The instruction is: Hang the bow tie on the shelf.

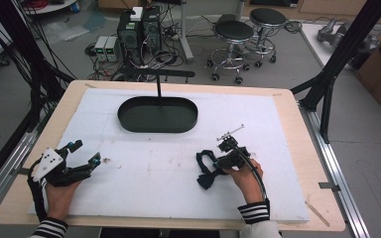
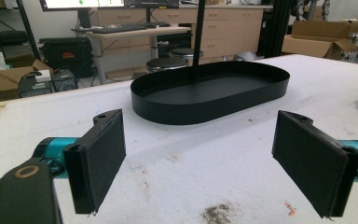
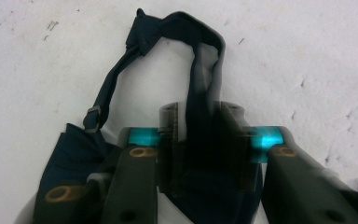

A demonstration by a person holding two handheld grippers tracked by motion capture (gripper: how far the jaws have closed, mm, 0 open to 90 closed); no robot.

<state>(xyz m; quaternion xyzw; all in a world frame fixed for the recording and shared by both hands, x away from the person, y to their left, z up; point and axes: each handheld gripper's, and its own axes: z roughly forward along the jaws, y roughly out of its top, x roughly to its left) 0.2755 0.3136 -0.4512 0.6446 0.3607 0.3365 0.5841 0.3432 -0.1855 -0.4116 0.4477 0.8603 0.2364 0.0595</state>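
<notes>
Right gripper (image 1: 224,159) low over the white table cover (image 1: 178,173), near its right front part, jaws pinched on a dark navy bow tie (image 1: 206,171) (strap looped away from the jaws, small adjuster clip on it). In the right gripper view, the 2 pads (image 3: 170,140) pressed onto a fold of the bow tie's (image 3: 200,93) fabric, the rest of the strap lying flat on the white surface beyond them. Left gripper (image 1: 82,154) near the front left of the cover, resting low, jaws spread wide with nothing between them; in the left gripper view, the 2 pads (image 2: 98,163) well apart over bare, slightly stained cover. Black oval tray (image 1: 158,115) farther back at the middle, well apart from both grippers, a thin black post (image 1: 158,87) rising from it.
</notes>
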